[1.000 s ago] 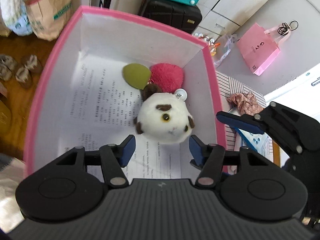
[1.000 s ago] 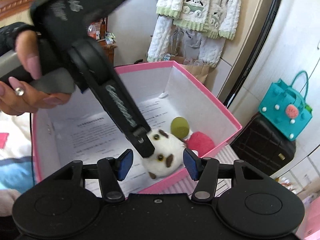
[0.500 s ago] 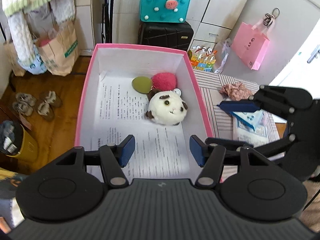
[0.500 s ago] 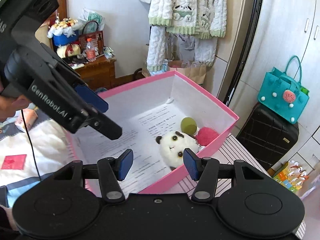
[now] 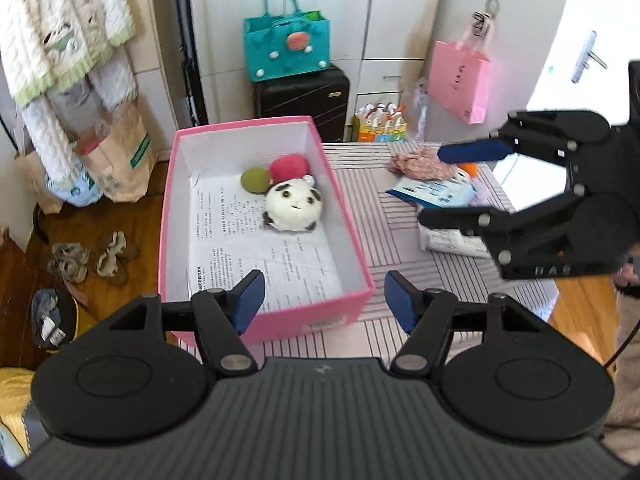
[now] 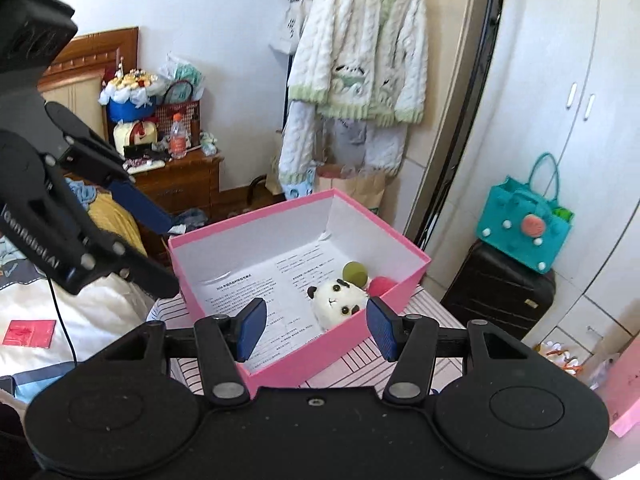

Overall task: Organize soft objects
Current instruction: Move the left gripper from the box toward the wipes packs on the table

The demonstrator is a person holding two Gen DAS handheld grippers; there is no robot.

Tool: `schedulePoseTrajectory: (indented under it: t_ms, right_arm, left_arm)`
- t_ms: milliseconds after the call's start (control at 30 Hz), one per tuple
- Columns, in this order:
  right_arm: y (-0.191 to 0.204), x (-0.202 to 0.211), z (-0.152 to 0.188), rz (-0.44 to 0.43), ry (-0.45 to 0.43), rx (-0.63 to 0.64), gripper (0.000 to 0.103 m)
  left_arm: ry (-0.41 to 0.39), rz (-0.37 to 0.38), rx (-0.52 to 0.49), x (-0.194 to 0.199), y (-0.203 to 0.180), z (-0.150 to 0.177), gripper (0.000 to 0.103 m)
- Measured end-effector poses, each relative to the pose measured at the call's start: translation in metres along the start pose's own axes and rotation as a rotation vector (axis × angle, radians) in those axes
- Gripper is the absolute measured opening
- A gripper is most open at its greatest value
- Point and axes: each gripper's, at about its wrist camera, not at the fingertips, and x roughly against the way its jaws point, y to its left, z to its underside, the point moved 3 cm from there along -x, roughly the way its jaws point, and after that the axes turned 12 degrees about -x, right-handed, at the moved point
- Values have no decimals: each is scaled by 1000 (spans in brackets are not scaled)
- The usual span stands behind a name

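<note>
A pink box (image 5: 352, 240) with white paper inside stands on a striped cloth (image 5: 432, 280). In it lie a white panda plush (image 5: 292, 208), a red pom-pom (image 5: 288, 166) and a green ball (image 5: 255, 180); the box (image 6: 400, 276) and panda (image 6: 336, 300) also show in the right wrist view. My left gripper (image 5: 324, 306) is open and empty above the box's near end. My right gripper (image 6: 316, 328) is open and empty; it appears in the left wrist view (image 5: 452, 184) over a pink scrunchie (image 5: 416, 162) and a blue-white packet (image 5: 434, 194).
A black suitcase (image 5: 302, 100) with a teal bag (image 5: 287, 46) stands behind the box. A pink paper bag (image 5: 460, 80) hangs at right. Paper bags (image 5: 116, 156) and slippers (image 5: 94, 256) lie on the wood floor at left. A knit jacket (image 6: 356, 68) hangs by the wall.
Both grippers have pulled back and up from the box, empty. The panda plush stays in the box. The right gripper has moved toward the items on the cloth.
</note>
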Motion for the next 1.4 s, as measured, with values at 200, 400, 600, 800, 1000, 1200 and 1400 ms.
schedulePoseTrajectory:
  t_ms: [200,400,600,800,1000,1200,1400]
  right_arm:
    - [5,34,16,10,-23,9,61]
    - [3,60,42,34,-38,9,62]
    - [-6,75,73,51,-30,-21,64]
    - [-21,80,108,63,-4,-100,64]
    - [-37,78,143,94,20,-144,66]
    - [-59,64,175,110,18,-208,70]
    - [-86,42,204,266,-51,-237,71]
  left_arm:
    - [1,11,-68,15,-31,8,70]
    - [-31,12,-148,25,-64,12,74]
    - [-41,70,-167,17,-89,21,76]
    - [-37,115,-168,-4,-105,33,79]
    - [-82,124,-188,-30,-118,42,85]
    - [-104,129,-148,-58,-123,55,85]
    - [-200,136,-157,-78,-137,52,85]
